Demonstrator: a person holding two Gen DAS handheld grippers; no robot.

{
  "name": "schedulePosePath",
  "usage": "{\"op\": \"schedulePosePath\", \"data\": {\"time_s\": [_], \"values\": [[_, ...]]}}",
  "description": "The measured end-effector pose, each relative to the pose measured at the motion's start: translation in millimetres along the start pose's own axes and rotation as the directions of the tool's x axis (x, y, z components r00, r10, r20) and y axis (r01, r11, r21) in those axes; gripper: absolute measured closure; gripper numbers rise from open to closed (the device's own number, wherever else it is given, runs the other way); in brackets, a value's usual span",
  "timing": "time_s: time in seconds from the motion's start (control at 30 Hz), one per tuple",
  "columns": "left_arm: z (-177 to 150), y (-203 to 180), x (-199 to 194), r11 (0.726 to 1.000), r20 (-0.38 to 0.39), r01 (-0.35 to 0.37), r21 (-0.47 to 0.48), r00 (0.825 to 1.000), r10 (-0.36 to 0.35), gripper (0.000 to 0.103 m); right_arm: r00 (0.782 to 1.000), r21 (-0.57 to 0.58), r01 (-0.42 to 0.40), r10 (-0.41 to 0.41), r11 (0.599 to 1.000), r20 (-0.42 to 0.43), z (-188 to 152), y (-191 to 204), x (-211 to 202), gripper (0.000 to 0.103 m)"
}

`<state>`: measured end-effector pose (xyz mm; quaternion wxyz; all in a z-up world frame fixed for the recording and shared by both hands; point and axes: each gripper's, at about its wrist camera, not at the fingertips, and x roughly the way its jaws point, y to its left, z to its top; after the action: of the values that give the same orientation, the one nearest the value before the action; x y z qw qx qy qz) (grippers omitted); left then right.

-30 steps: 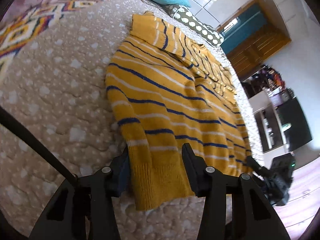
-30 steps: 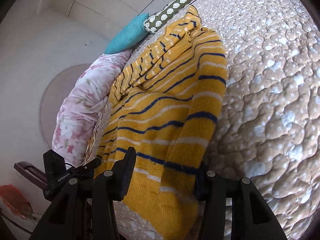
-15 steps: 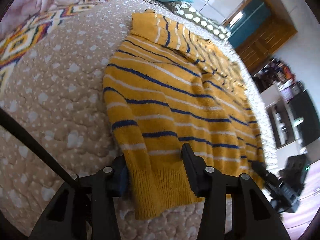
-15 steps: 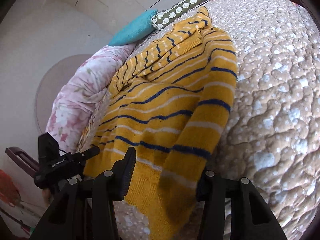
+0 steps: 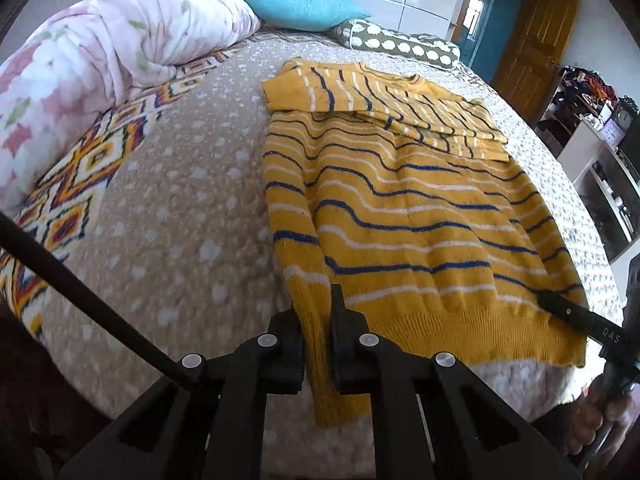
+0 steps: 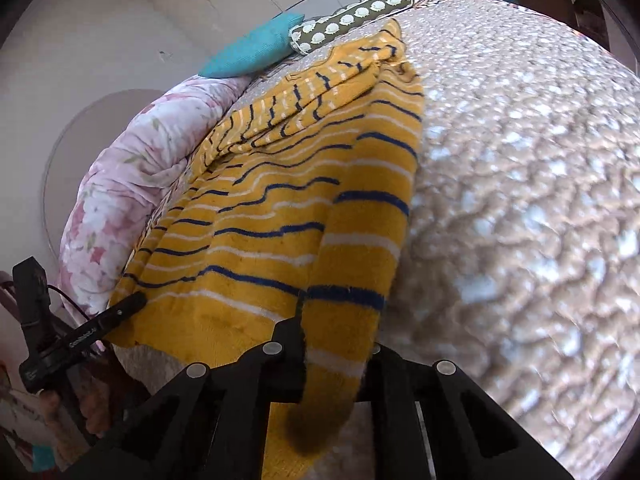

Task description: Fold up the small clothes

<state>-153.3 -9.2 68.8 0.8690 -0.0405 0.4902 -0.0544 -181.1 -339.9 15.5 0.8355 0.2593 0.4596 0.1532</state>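
Observation:
A yellow sweater (image 5: 400, 208) with blue and white stripes lies flat on the beige spotted bedspread (image 5: 180, 220), its upper part folded over across the chest. My left gripper (image 5: 316, 312) has its jaws closing on the sweater's near left edge at the ribbed hem, pads pressing the knit. In the right wrist view the sweater (image 6: 280, 208) runs away from me, and my right gripper (image 6: 338, 332) has its jaws closing on the near right edge, fabric pinched between them. The right gripper's finger (image 5: 576, 316) shows at the hem's other corner.
A pink floral duvet (image 5: 100, 60) is bunched at the far left, with a teal pillow (image 5: 304, 8) and a dotted bolster (image 5: 400, 42) at the head. A patterned blanket (image 5: 80, 168) lies under the duvet. A wooden door (image 5: 532, 40) and shelves (image 5: 600, 184) stand beyond the bed.
Both grippers' jaws have narrowed from wide apart to pinching the sweater's bottom corners. The left gripper has risen and tilted, so more of the bed's head shows.

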Motion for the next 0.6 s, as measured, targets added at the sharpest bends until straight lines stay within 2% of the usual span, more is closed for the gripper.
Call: {"op": "schedulePosePath", "data": {"time_s": [0.17,0.3,0.43,0.53,0.6], "values": [[-22.8,1.4,-8.5,1.000,-0.030,-0.016,0.001,0.999,0.016,0.098,1.000,-0.016,0.010,-0.010,1.000,-0.020,-15.3,-6.6,-16.2,0.095],[-42.0,7.9,-13.6,0.999,-0.042,-0.035,0.012,0.998,0.035,0.098,0.999,-0.020,0.018,-0.019,1.000,-0.038,-28.2,-11.6,-25.2,0.095],[-45.7,11.4,-20.6,1.000,-0.030,-0.025,0.018,0.999,0.026,0.097,0.999,-0.021,0.026,-0.027,0.999,-0.039,-36.4,-13.3,-32.9,0.096],[-47.8,12.2,-29.4,0.998,-0.006,-0.054,0.031,0.998,0.055,0.092,0.998,-0.045,0.058,-0.060,0.997,-0.032,-42.3,-10.2,-38.2,0.095],[-49.7,10.6,-33.8,0.991,0.014,-0.118,0.055,0.993,0.117,0.079,0.996,-0.062,0.085,-0.086,0.994,-0.023,-45.6,-7.7,-43.4,0.093]]}}
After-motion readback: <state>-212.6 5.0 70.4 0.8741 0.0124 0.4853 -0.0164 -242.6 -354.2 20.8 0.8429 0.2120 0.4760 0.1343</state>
